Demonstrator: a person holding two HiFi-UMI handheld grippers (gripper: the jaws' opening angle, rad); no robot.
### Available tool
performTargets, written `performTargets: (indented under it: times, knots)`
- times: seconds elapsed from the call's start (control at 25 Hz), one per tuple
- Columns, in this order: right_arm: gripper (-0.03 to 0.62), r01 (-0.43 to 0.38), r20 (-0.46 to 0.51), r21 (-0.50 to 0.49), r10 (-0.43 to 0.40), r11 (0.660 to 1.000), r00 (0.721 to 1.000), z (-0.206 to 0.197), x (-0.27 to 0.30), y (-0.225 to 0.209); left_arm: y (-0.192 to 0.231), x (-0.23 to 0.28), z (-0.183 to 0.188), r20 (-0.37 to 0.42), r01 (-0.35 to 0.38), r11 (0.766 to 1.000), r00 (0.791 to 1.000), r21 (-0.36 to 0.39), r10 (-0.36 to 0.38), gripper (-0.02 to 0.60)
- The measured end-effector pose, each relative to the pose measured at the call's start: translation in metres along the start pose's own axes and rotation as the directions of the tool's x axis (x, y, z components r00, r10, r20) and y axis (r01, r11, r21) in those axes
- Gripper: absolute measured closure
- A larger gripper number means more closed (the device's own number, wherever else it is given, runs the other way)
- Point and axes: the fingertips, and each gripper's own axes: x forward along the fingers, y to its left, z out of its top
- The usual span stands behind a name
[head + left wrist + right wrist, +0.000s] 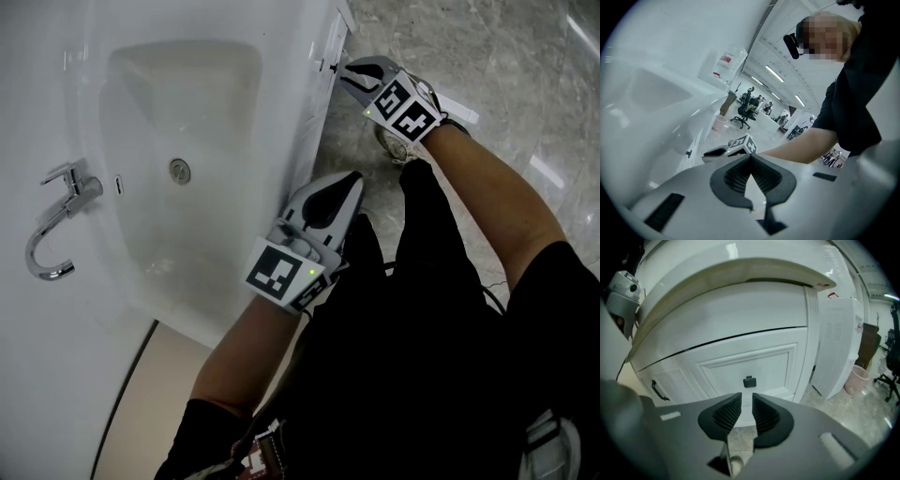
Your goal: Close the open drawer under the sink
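Note:
The white sink (187,159) sits on a white cabinet, whose panelled drawer front (759,363) carries a small black knob (749,381). That front looks flush with the cabinet. My right gripper (746,398) points at the knob from just short of it. Its jaws stand a narrow gap apart with nothing between them. In the head view the right gripper (345,73) is by the cabinet front at the top, beside the knob (332,67). My left gripper (349,183) hovers at the sink's front edge. In its own view the left gripper (750,157) is shut, tips touching, empty.
A chrome tap (56,220) and the drain (179,170) are on the sink. A black bar handle (658,391) is on the neighbouring door. A tall white unit (839,343) and a pink bin (857,379) stand to the right on the marble floor (487,56).

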Motion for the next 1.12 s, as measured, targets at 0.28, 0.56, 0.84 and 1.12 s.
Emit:
performTargets:
  times: [0.28, 0.56, 0.84, 1.12]
  knots:
    - [0.592, 0.001, 0.010, 0.081, -0.002, 0.997, 1.000, 0.011, -0.083, 0.011, -0.011, -0.034, 0.045, 0.068, -0.010, 1.000, 0.998, 0.005, 0.010, 0.581]
    - [0.592, -0.014, 0.032, 0.041, 0.012, 0.999, 0.999, 0.071, -0.136, 0.028, -0.026, -0.071, 0.107, 0.181, -0.055, 0.998, 0.982, 0.030, 0.048, 0.581]
    - [0.592, -0.026, 0.081, -0.054, 0.031, 0.998, 0.996, 0.156, -0.164, 0.034, -0.027, -0.125, 0.155, 0.281, -0.152, 0.987, 0.951, 0.054, 0.131, 0.581]
    - [0.592, -0.090, 0.066, -0.182, 0.103, 0.979, 0.992, 0.211, -0.175, 0.077, -0.012, -0.195, 0.168, 0.293, -0.316, 0.945, 0.915, 0.089, 0.278, 0.581]
